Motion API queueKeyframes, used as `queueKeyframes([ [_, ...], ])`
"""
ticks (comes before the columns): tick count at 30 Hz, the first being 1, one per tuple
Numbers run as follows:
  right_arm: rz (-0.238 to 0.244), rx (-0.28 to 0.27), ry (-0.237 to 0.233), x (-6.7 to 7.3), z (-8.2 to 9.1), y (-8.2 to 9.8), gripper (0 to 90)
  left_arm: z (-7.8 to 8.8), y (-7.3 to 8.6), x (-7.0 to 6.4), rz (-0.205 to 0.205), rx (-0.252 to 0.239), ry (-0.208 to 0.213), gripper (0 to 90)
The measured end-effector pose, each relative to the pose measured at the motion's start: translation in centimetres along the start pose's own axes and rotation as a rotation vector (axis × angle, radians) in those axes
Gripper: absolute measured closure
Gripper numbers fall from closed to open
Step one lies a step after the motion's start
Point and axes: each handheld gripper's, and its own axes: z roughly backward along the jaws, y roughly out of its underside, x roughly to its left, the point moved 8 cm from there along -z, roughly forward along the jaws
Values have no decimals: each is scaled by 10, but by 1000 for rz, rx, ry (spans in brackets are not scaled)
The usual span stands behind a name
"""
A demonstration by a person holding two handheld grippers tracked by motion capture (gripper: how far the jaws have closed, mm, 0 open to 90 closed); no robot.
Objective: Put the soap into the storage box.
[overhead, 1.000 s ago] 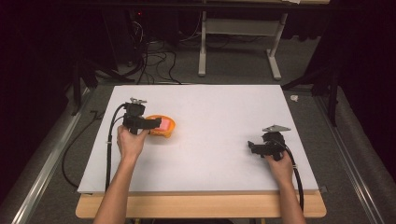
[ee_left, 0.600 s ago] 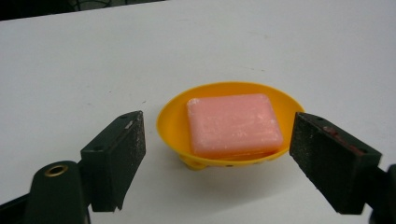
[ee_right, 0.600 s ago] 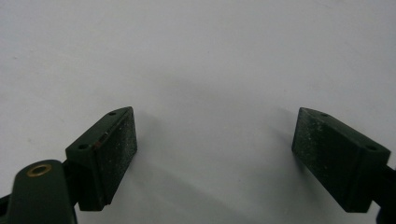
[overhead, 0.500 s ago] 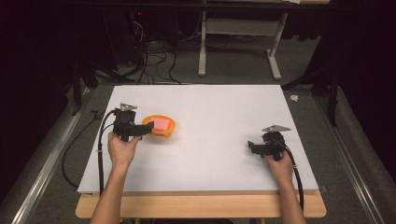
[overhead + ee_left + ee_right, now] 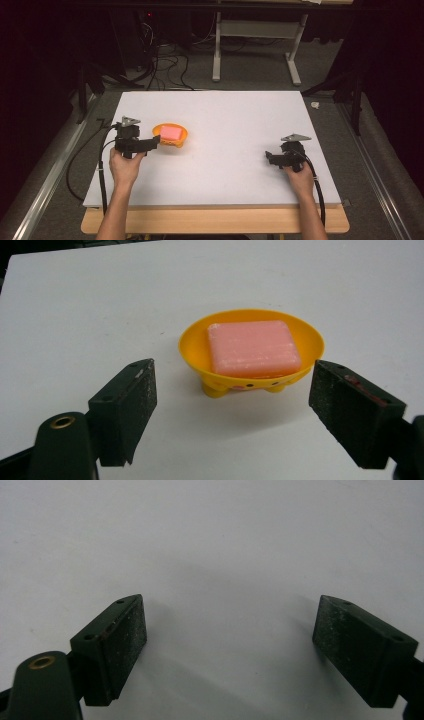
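Left gripper view: pink soap (image 5: 253, 349) long axis crosswise; left hand-held gripper (image 5: 232, 407) spread.

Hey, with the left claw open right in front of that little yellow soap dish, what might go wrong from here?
1. The small yellow plastic soap dish stands on short feet, so a push from the open left claw could tip or slide it across the white table.
2. The pink rectangular soap bar lies loose in the dish and may slip out if it tilts.
3. The open right claw is far off, too distant to steady anything.
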Motion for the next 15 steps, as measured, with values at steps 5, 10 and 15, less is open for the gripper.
queueKeyframes([
  [5, 0, -1, 0, 0, 0, 0, 144, 3, 7, -1, -7, 4, 5, 203],
  [10, 0, -1, 0, 0, 0, 0, 144, 6, 12, -4, -9, -2, 18, 204],
  [15, 0, -1, 0, 0, 0, 0, 144, 7, 16, -7, -11, -5, 26, 204],
])
